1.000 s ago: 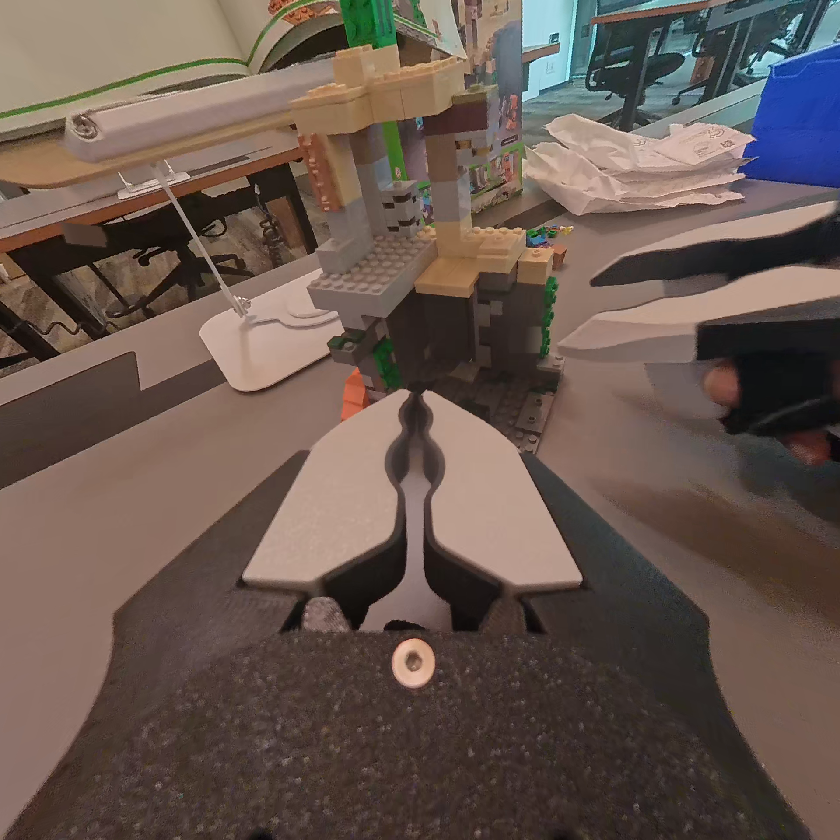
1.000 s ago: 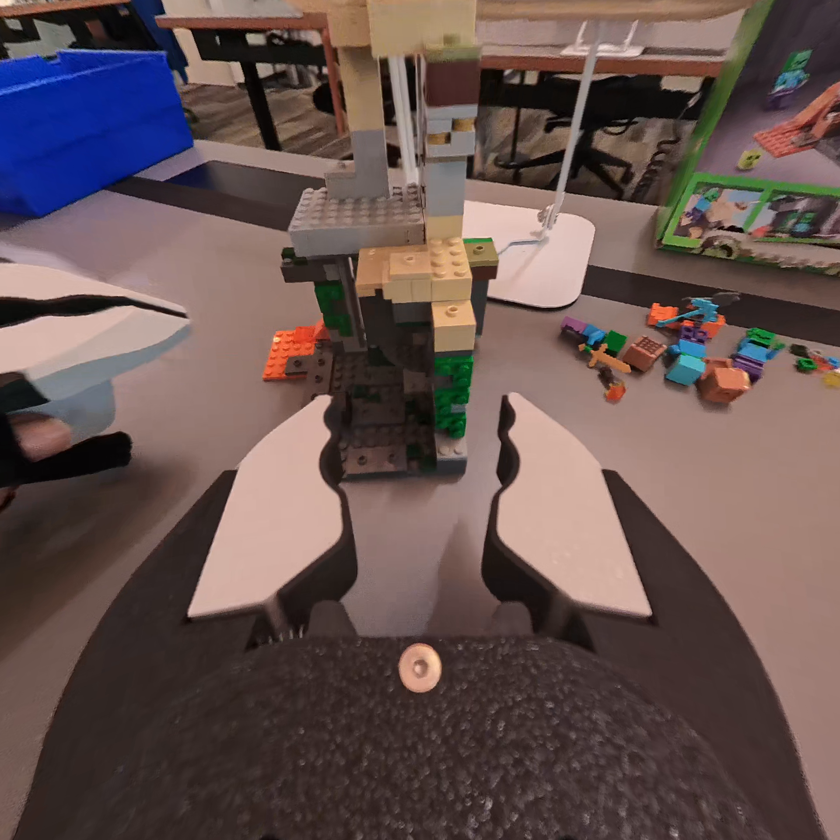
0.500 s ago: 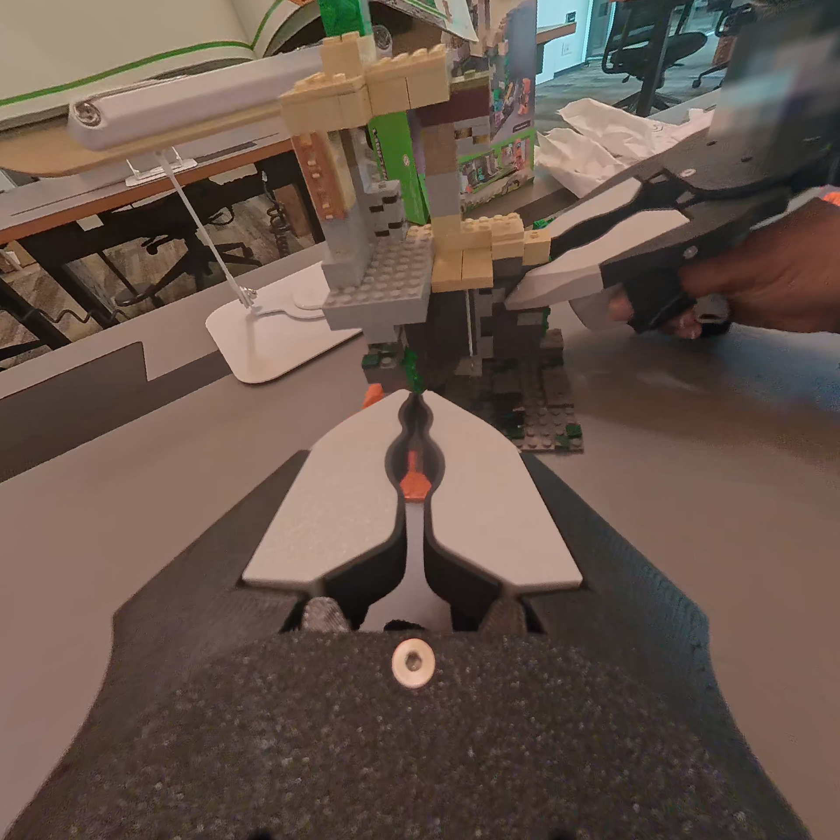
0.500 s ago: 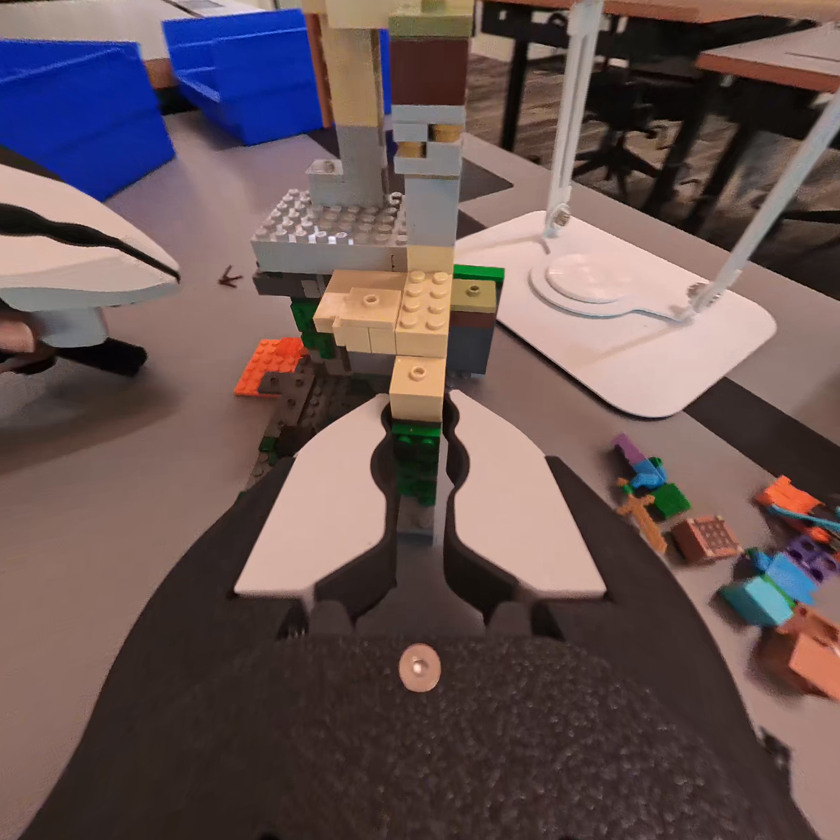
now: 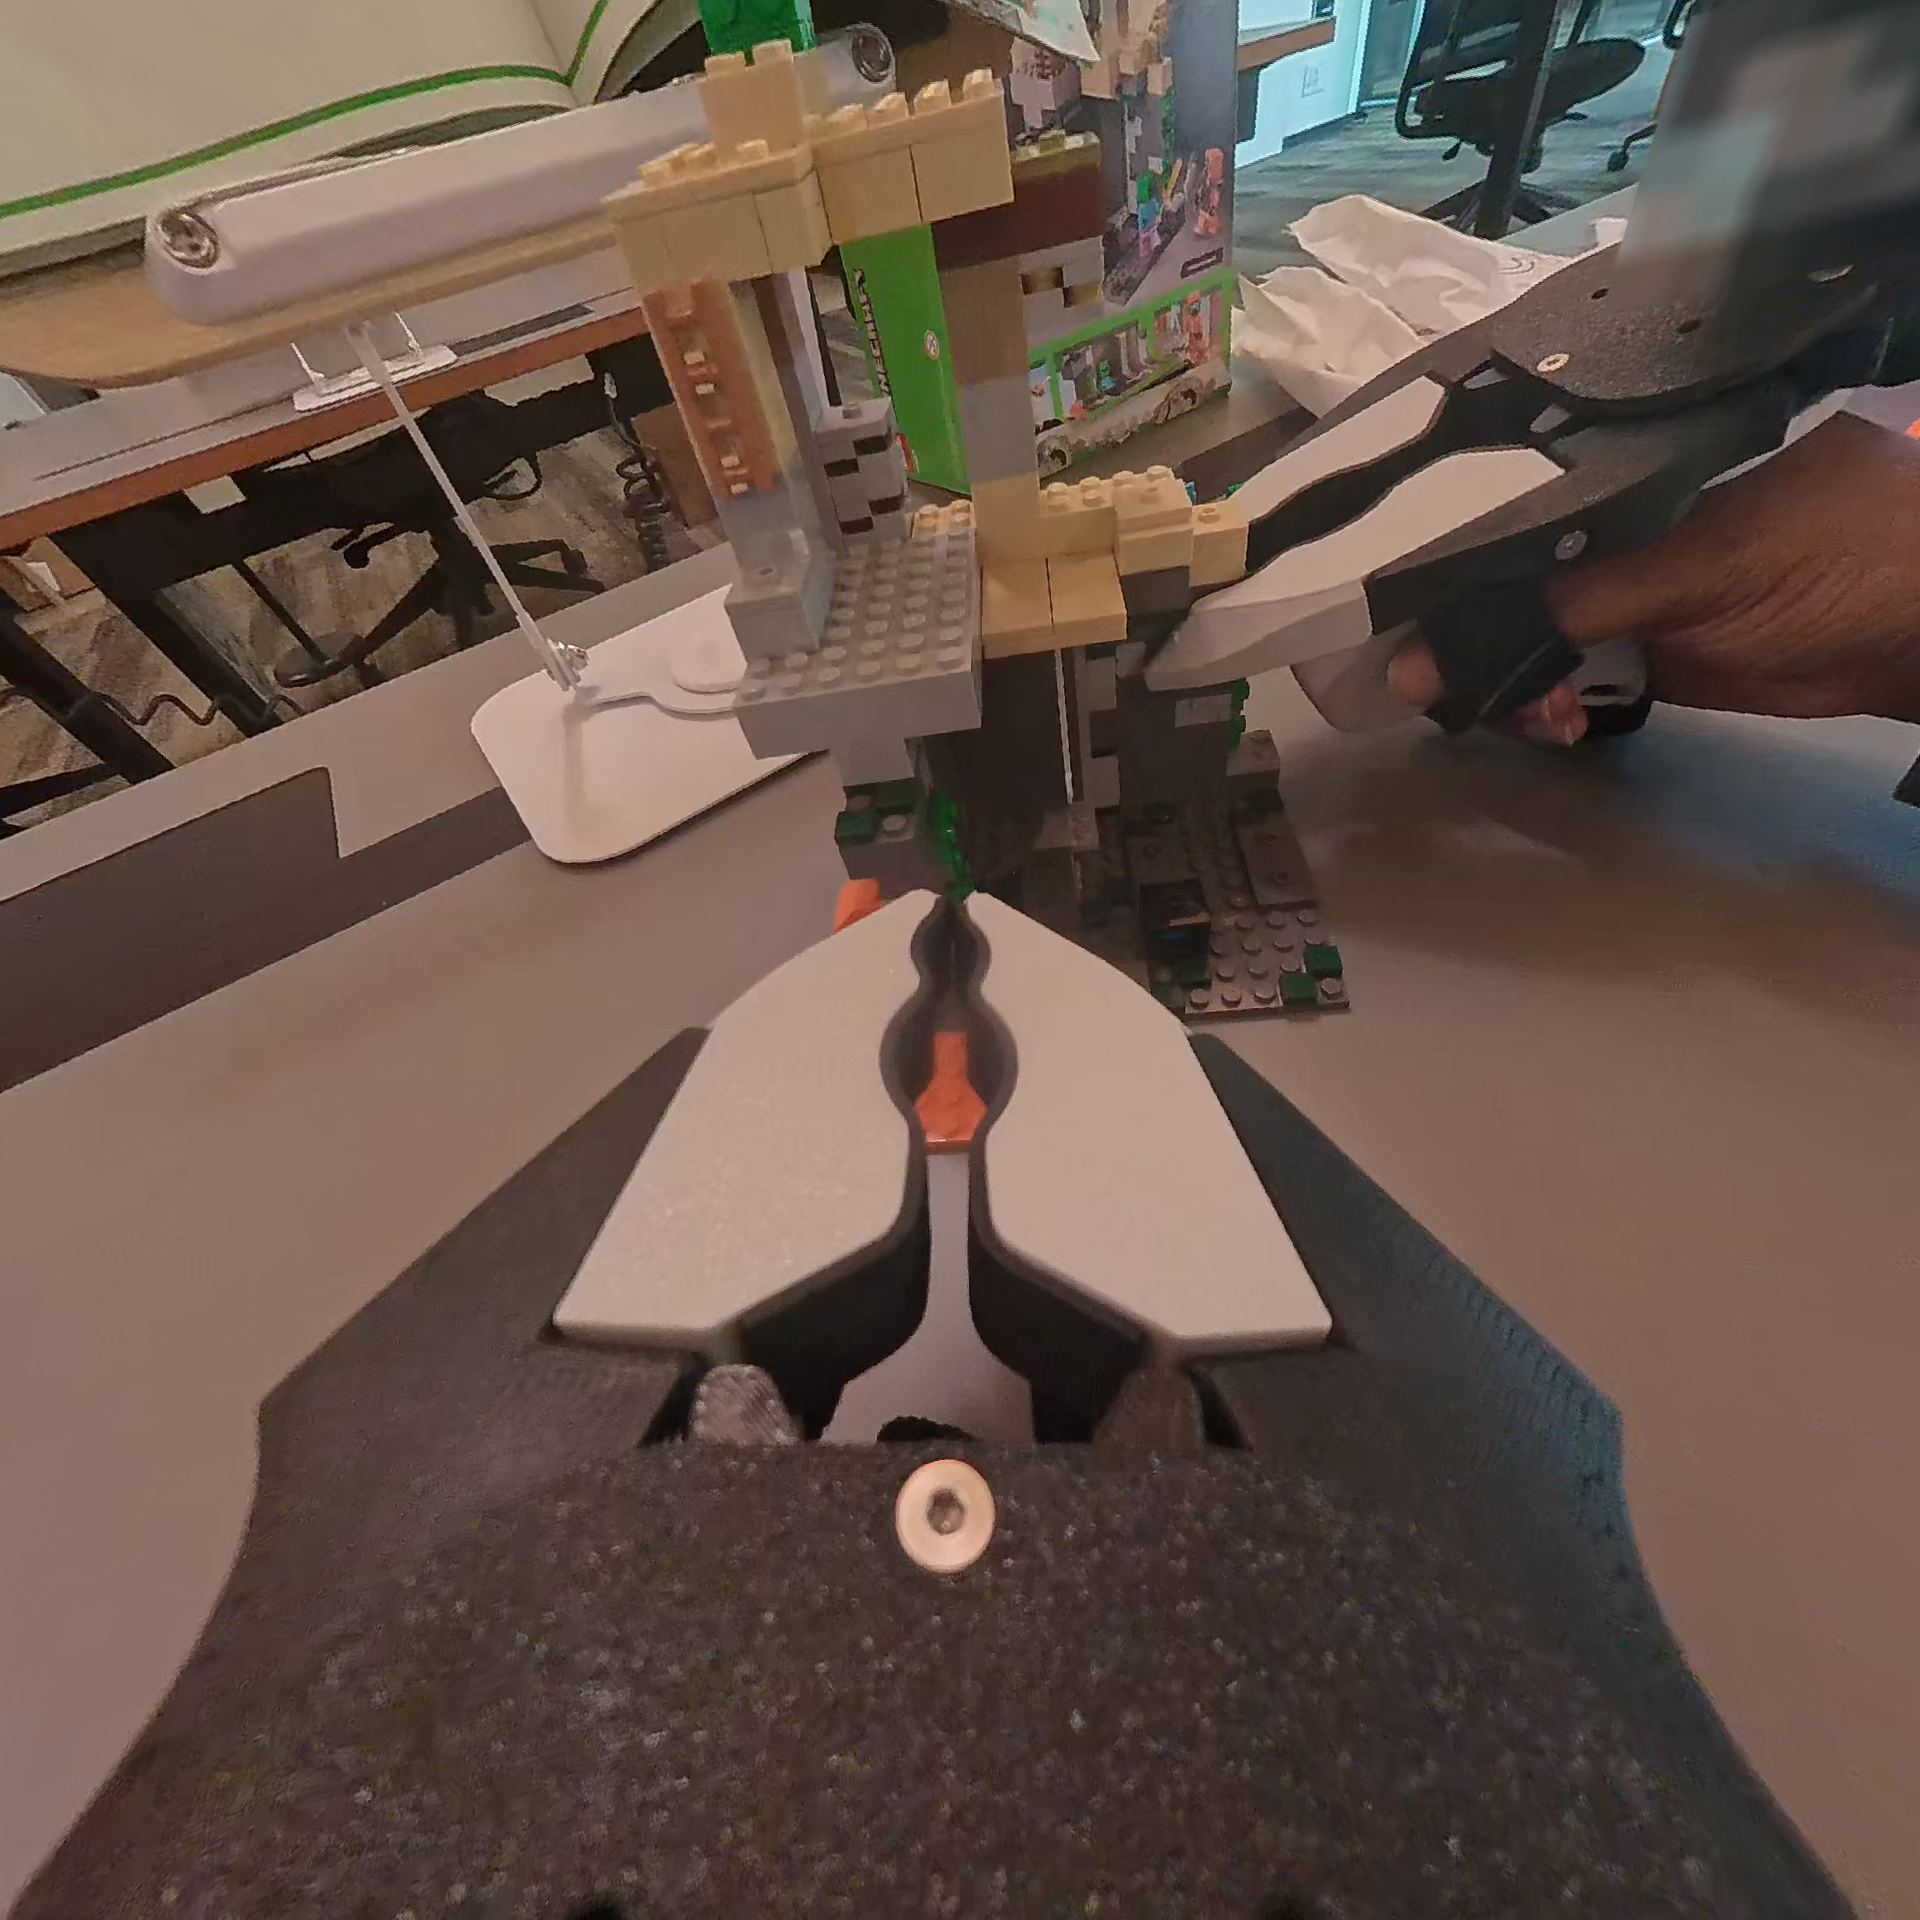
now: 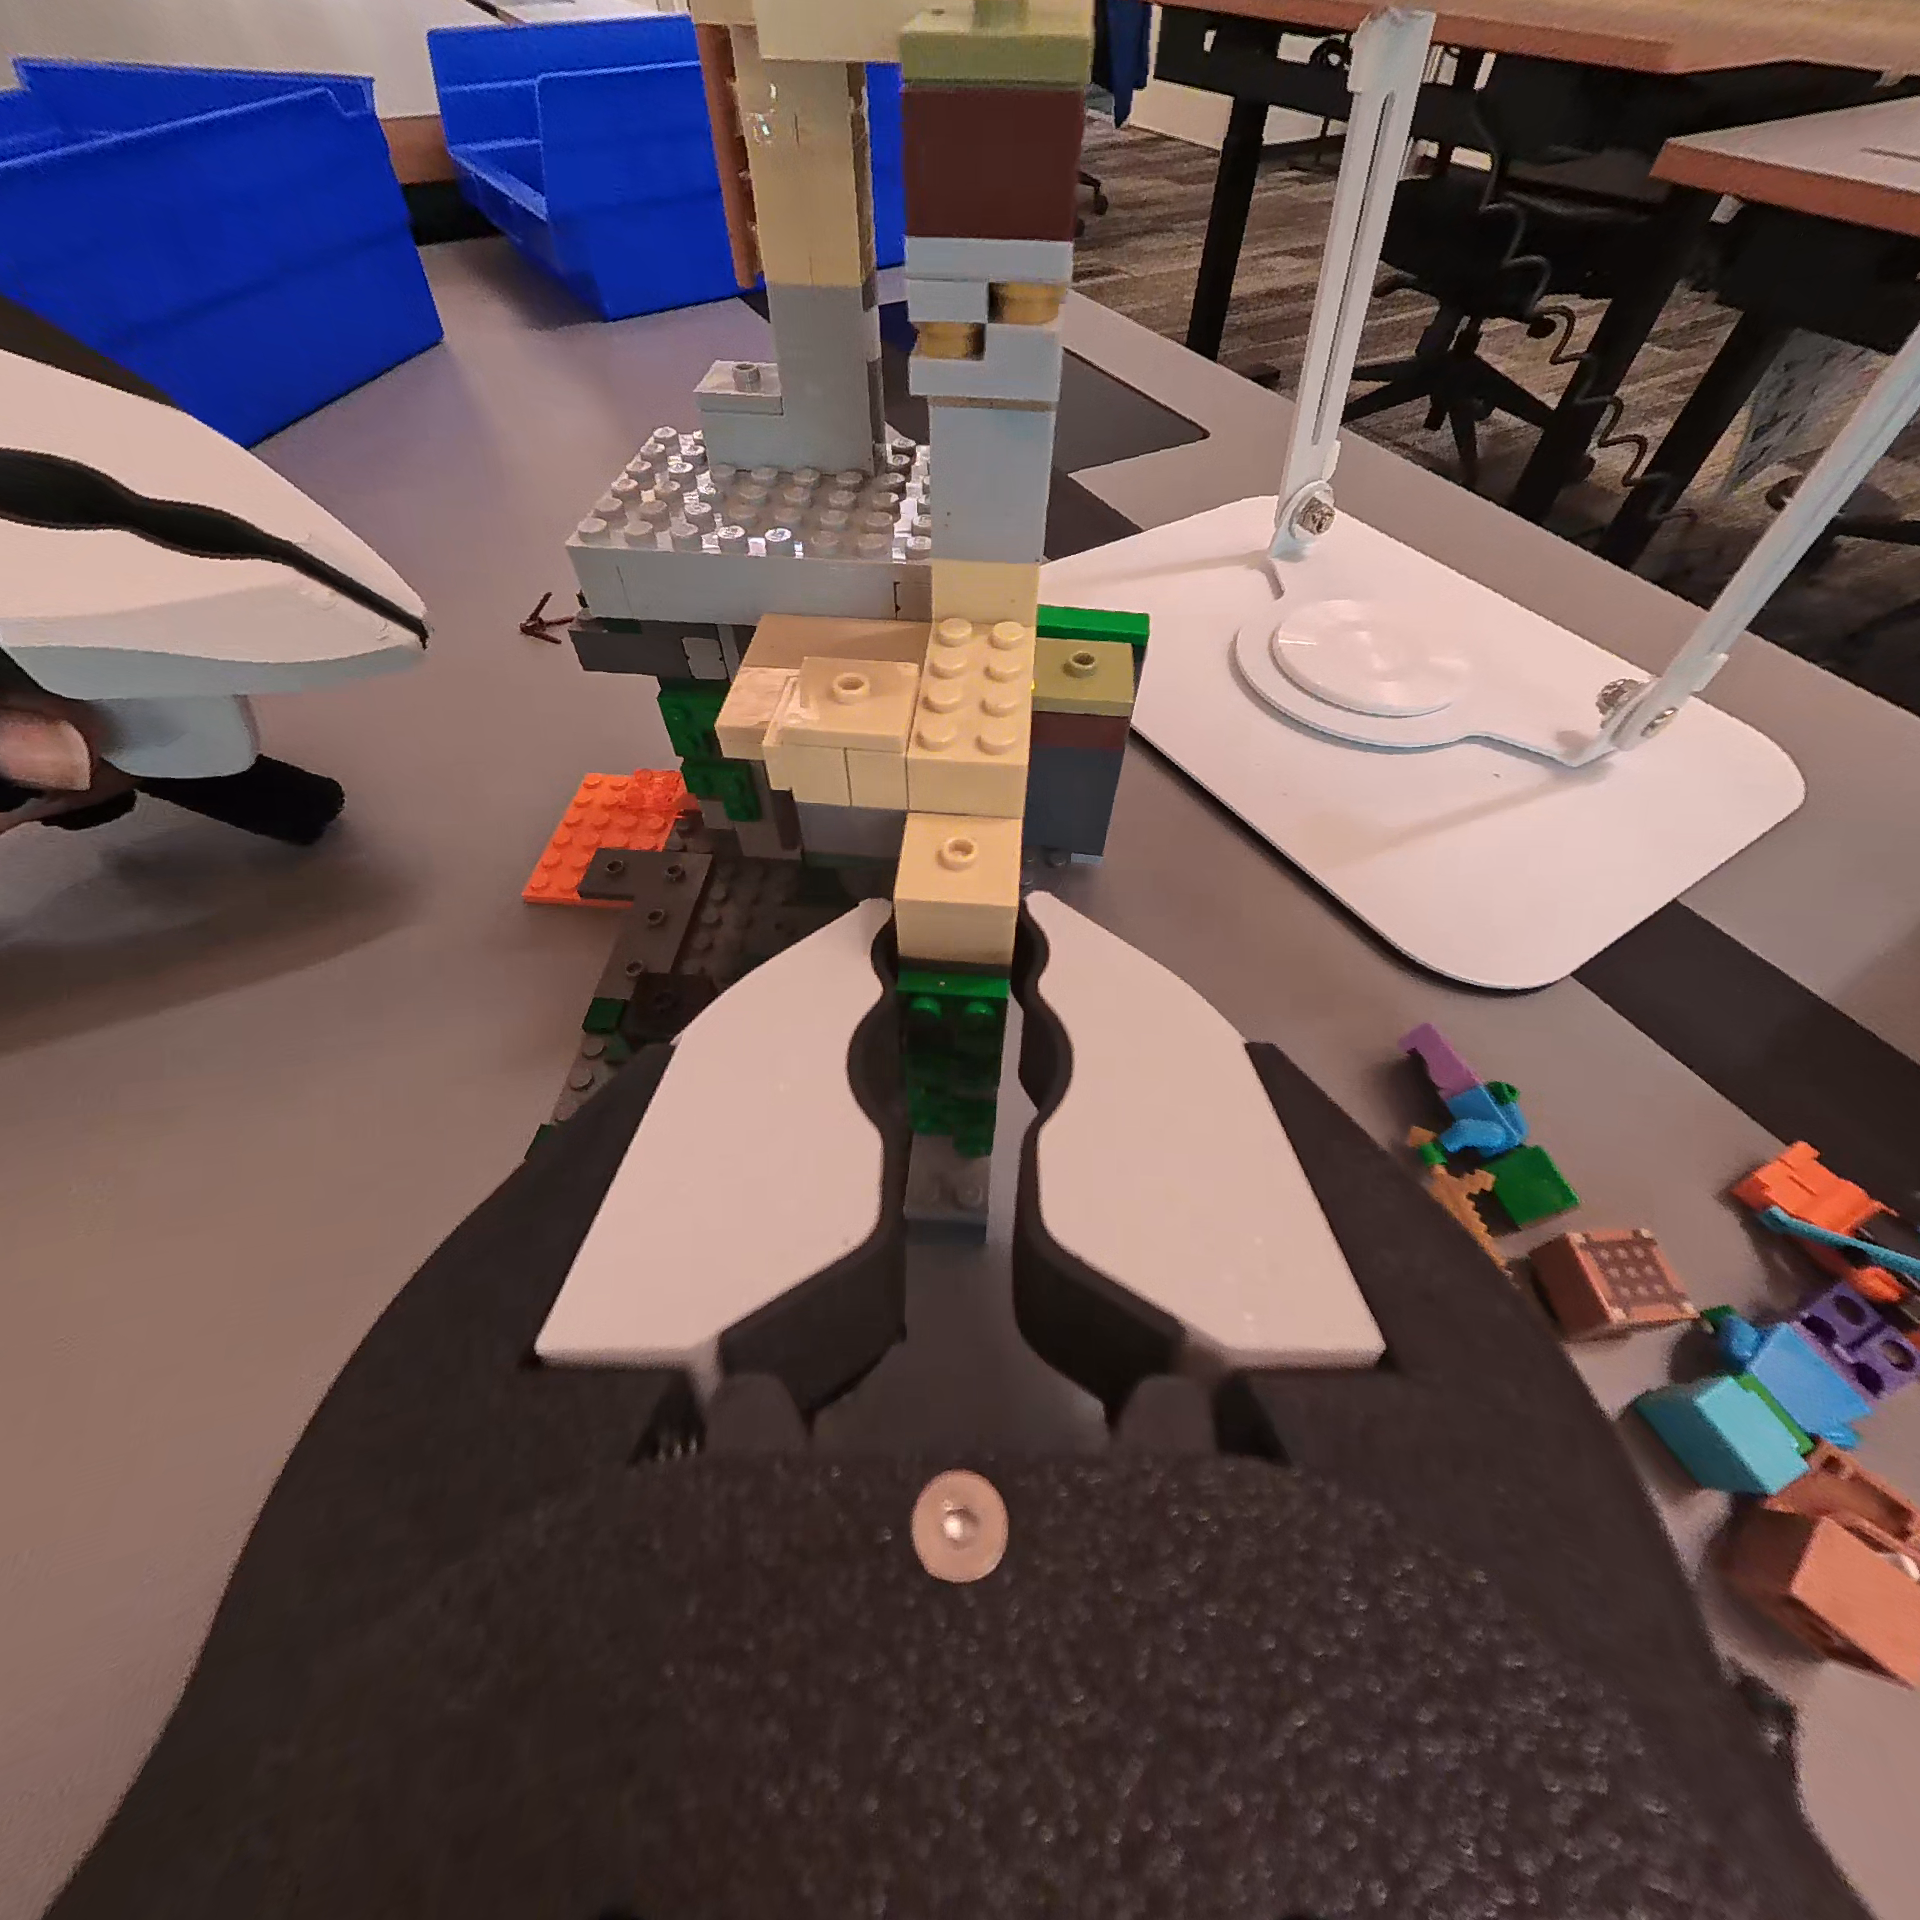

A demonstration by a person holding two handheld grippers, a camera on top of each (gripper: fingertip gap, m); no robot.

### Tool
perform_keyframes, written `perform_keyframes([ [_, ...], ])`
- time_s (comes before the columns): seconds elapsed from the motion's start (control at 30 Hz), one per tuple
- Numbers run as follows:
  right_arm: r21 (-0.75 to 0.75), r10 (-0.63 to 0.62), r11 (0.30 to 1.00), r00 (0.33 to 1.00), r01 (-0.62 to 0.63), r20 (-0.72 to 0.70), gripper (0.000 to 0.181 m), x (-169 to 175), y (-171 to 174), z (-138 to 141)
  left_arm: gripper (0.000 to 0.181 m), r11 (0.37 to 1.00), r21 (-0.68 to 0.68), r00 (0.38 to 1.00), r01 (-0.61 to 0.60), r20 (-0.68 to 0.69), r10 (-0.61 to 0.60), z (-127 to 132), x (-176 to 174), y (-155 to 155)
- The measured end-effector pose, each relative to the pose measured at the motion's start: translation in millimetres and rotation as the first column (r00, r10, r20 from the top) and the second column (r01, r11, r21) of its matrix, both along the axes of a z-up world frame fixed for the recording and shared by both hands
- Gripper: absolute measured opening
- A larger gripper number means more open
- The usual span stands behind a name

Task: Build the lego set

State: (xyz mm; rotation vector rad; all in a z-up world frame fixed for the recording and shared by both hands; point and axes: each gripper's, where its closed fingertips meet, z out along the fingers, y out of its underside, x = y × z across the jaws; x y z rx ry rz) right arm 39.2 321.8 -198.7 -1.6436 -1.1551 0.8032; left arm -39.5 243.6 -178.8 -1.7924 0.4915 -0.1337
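Observation:
The lego build (image 5: 862,665) is a tall tower of grey, tan and green bricks on a dark baseplate; it also shows in the right wrist view (image 6: 758,520). An orange plate (image 6: 603,831) sticks out at its base. My right gripper (image 6: 956,914) is shut on the tower's green and tan corner column (image 6: 951,1039). In the left wrist view the right gripper (image 5: 1195,597) clamps the tower's right side. My left gripper (image 5: 951,904) is shut with nothing visible in it, just in front of the tower's base above the orange plate. It hovers at the left of the right wrist view (image 6: 416,629).
A white lamp stand base (image 6: 1455,831) sits behind the tower. Loose coloured pieces (image 6: 1714,1351) lie on the table to the right. Blue bins (image 6: 208,239) stand at the back left. The set's box (image 5: 1132,312) and white paper bags (image 5: 1382,270) are behind. My hands' fingertips stand some 12 cm from each other.
My right gripper moved in from open and closed on the tower's green and tan corner column. My left gripper stayed shut and shifted over the orange plate.

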Motion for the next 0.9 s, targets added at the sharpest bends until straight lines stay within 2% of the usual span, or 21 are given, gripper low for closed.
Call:
perform_keyframes([
  [0.27, -0.001, 0.038, 0.999, 0.999, -0.038, -0.001, 0.018, -3.8, -11.2, -0.2, 0.000, 1.000, -0.001, 1.000, 0.002, -0.001, -0.002, -0.3, 1.3, -0.2],
  [0.63, 0.005, 0.012, 1.000, 1.000, -0.012, 0.006, 0.019, -6.7, -24.9, 0.0, 0.000, 1.000, 0.006, 1.000, 0.004, -0.003, -0.004, 1.3, 2.2, -2.5],
  [0.77, 0.024, -0.068, 0.997, 0.997, 0.070, -0.044, 0.042, 2.2, -29.5, 23.8, 0.000, 1.000, 0.008, 1.000, 0.005, 0.004, -0.005, 2.5, 1.9, -3.4],
  [0.83, 0.057, -0.095, 0.993, 0.991, 0.100, -0.093, 0.043, 7.1, -40.7, 42.0, 0.000, 1.000, 0.012, 1.000, 0.008, 0.013, -0.008, 4.9, 2.8, -4.1],
  [0.9, 0.079, -0.098, 0.991, 0.992, 0.104, -0.075, 0.046, 9.7, -56.4, 50.2, 0.000, 1.000, 0.018, 1.000, 0.012, 0.017, -0.012, 7.1, 4.8, -5.1],
])
